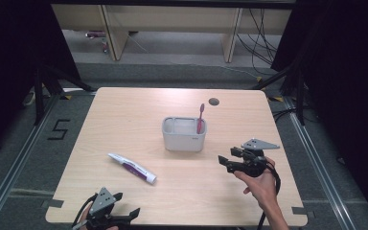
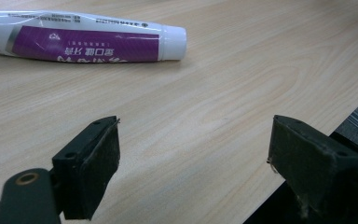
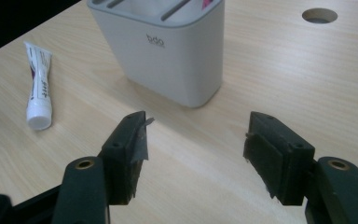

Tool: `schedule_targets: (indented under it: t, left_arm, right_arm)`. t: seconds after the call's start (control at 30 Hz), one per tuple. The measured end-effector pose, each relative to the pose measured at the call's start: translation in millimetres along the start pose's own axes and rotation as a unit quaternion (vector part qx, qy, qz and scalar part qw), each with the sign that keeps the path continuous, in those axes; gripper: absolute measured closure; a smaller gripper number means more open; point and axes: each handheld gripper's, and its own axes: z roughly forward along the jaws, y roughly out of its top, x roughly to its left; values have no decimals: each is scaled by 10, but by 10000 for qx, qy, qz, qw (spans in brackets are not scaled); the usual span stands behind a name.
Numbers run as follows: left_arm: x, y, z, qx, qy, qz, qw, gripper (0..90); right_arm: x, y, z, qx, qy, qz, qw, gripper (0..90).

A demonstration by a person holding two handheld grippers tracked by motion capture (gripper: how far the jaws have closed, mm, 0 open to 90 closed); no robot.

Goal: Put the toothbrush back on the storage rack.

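A white holder stands near the table's middle with a pink toothbrush upright in its right compartment. A white and purple toothpaste tube lies flat to its front left. My right gripper hovers open just right of and in front of the holder, jaws empty and pointed toward it, with the tube farther off. My left gripper rests open at the table's front left edge, nothing between its fingers. The tube lies a short way ahead of the left jaws.
A round cable hole sits in the table behind the holder. The tabletop's front edge runs just beside the left gripper's right jaw. Dark curtains and floor rails flank the table.
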Motion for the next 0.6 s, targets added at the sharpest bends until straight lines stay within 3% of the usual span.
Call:
schedule_targets:
  t: [0.07, 0.1, 0.2, 0.3, 0.33, 0.37, 0.4, 0.43, 0.47, 0.5, 0.57, 0.6]
  left_arm:
    - [3, 2, -5, 24, 6, 30, 10000, 160]
    - [10, 3, -13, 52, 8, 71, 10000, 160]
    - [1, 1, -12, 9, 74, -44, 10000, 160]
    - [22, 4, -24, 122, 71, 71, 9999, 160]
    - [5, 2, -8, 18, 67, -37, 10000, 159]
    - [9, 1, -4, -8, 45, -16, 10000, 159]
    - [8, 1, -2, -15, 51, -10, 10000, 160]
    - [8, 1, -4, -9, 54, -14, 10000, 159]
    - [7, 2, -10, 8, 72, -36, 10000, 159]
    - [30, 7, -29, 121, 67, 77, 9999, 160]
    - [26, 3, -19, 38, 95, -38, 9999, 159]
    - [41, 7, -33, 162, 132, 59, 9998, 159]
  right_arm:
    - [6, -55, -16, 17, -47, 33, 10000, 388]
    - [-5, -85, -19, 6, -109, -83, 9999, 387]
    - [38, -181, -1, 67, 1, 95, 9999, 384]
    - [57, -269, 17, 192, 57, 92, 9998, 381]
    - [47, -282, 17, 229, 31, -29, 9997, 381]
    - [46, -295, 16, 239, 72, -34, 9997, 381]
    - [72, -309, 13, 279, 106, 109, 9995, 381]
    - [58, -321, 5, 230, 13, -66, 9997, 381]
    - [84, -337, 4, 248, 95, 75, 9996, 381]
    - [75, -346, 3, 270, 129, -31, 9995, 381]
    - [116, -374, 0, 352, 149, 119, 9992, 381]
    - [121, -393, 6, 329, 185, 117, 9992, 380]
